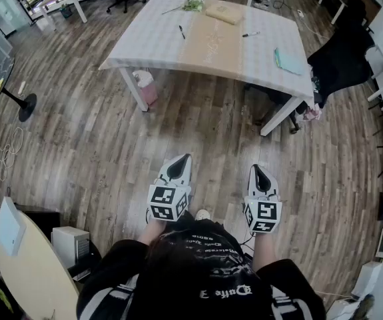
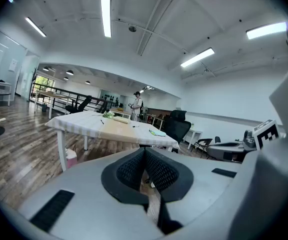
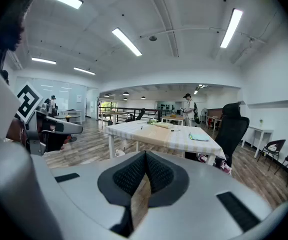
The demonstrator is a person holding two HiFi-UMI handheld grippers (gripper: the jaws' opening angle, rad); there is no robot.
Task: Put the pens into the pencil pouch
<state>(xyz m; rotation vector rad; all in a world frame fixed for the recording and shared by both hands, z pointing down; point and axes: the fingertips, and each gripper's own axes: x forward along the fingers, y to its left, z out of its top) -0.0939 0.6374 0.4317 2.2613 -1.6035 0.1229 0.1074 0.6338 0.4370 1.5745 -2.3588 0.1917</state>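
Note:
A white table with a tan runner stands far ahead across the wood floor. On it lie a black pen, a second pen, a beige pouch and a flat teal item. My left gripper and right gripper are held side by side over the floor, well short of the table. Both are shut with nothing between the pads. The left gripper view shows its closed jaws aimed at the table. In the right gripper view the jaws face the table too.
A black office chair stands at the table's right end and a pink bin beside its left leg. A green bunch lies on the far side. A curved desk is near left. A person stands beyond the table.

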